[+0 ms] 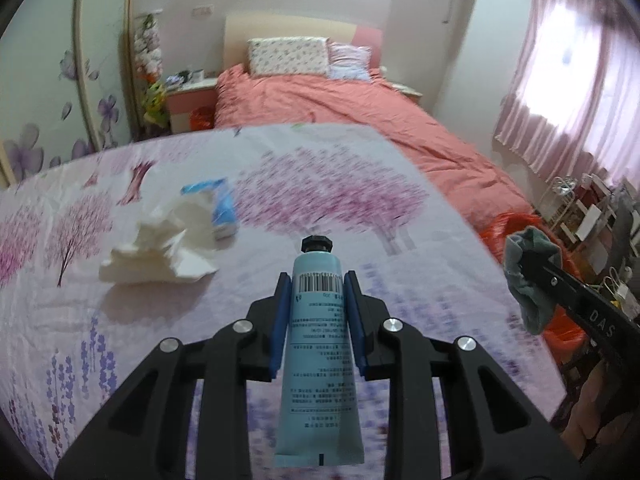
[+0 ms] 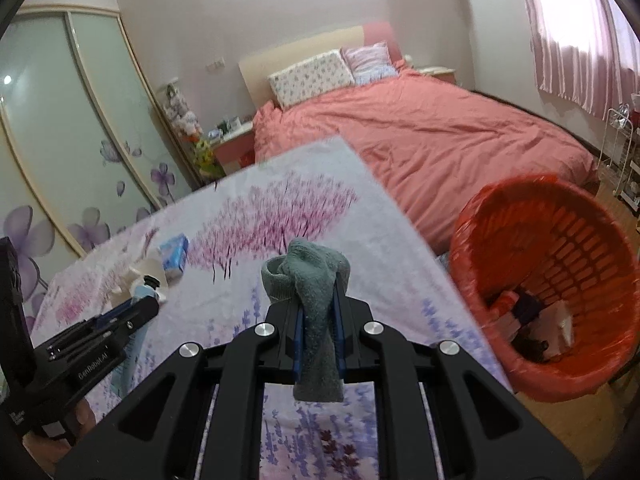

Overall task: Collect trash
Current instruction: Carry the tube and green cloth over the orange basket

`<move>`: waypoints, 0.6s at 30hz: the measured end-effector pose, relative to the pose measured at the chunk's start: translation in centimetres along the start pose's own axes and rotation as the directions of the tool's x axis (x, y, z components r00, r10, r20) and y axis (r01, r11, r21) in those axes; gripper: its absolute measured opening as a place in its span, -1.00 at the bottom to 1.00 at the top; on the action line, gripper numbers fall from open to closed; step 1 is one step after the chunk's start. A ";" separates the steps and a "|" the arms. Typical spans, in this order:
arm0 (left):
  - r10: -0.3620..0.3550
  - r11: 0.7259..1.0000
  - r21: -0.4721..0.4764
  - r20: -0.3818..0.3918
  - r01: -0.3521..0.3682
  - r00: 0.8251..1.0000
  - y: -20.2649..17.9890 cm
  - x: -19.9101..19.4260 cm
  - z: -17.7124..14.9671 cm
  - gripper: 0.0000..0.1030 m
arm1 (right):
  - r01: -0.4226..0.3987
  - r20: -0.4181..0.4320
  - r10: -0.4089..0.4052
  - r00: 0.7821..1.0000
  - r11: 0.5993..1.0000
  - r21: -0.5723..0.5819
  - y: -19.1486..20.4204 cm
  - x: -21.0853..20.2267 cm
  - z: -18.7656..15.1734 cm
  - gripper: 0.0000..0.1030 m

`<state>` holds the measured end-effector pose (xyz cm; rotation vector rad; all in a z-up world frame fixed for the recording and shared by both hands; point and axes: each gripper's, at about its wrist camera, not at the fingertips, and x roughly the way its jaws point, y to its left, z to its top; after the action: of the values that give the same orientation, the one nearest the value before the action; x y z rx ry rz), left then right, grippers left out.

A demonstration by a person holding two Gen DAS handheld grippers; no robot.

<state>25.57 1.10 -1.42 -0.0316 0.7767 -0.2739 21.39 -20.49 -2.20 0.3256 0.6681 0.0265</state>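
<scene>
My left gripper (image 1: 316,280) is shut on a light blue tube (image 1: 318,344) with a black cap, held above the flowered table cloth (image 1: 360,184). My right gripper (image 2: 318,292) is shut on a grey-green sock (image 2: 316,320), held above the table near its right edge. The sock also shows at the right of the left wrist view (image 1: 528,280). A crumpled white tissue (image 1: 160,248) and a blue tissue pack (image 1: 222,208) lie on the table to the left. An orange bin (image 2: 552,280) with a red bag stands to the right of the table, with several bits of trash inside.
A bed with a salmon cover (image 2: 432,136) lies behind the table. A wardrobe with flower-print doors (image 2: 60,140) is on the left. A nightstand (image 1: 192,96) stands beside the bed. A curtained window (image 1: 568,72) and a wire rack (image 2: 624,148) are on the right.
</scene>
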 end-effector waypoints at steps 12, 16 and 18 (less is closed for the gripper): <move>-0.160 0.982 0.114 0.046 0.153 0.986 -9.5 -2.2 1.8 -0.47 | 0.068 0.116 -0.074 0.990 0.996 0.058 -4.8 -5.0 2.4 -0.77; -0.221 0.967 0.138 0.047 0.213 0.974 -12.6 -2.1 2.3 -0.47 | 0.082 0.135 -0.096 0.986 0.991 0.106 -7.2 -5.9 2.9 -0.77; -0.254 0.959 0.143 0.043 0.246 0.966 -14.0 -1.8 2.6 -0.47 | 0.089 0.145 -0.108 0.984 0.987 0.134 -8.7 -6.3 3.3 -0.77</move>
<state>22.88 -12.15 3.53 -0.0087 0.6916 -0.5645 17.75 -30.49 1.39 0.4128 0.5349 -0.1349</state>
